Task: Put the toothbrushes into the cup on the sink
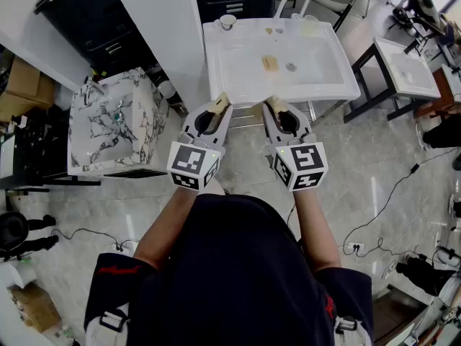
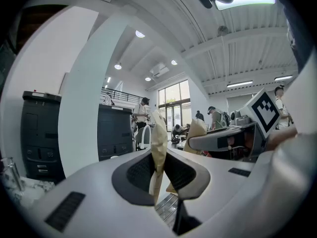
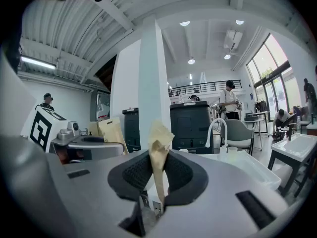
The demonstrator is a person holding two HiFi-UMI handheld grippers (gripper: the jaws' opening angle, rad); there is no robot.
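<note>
Currently: left tool [image 2: 158,133], right tool [image 3: 159,139] both closed pad-to-pad, nothing gripped — tips near sink [image 1: 238,74] front edge.

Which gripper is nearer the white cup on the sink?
Left. The left gripper is before the sink, in line with the white cup; the right gripper is offset further right.

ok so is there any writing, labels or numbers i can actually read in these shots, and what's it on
No readable text in any view.
left marker cube: black-and-white square pattern only, no letters or numbers.
right marker cube: the same, pattern only.
black cabinet: front panel too blurred to read.
cardboard box: no print can be made out.
cup: too small to tell whether it bears a label.
</note>
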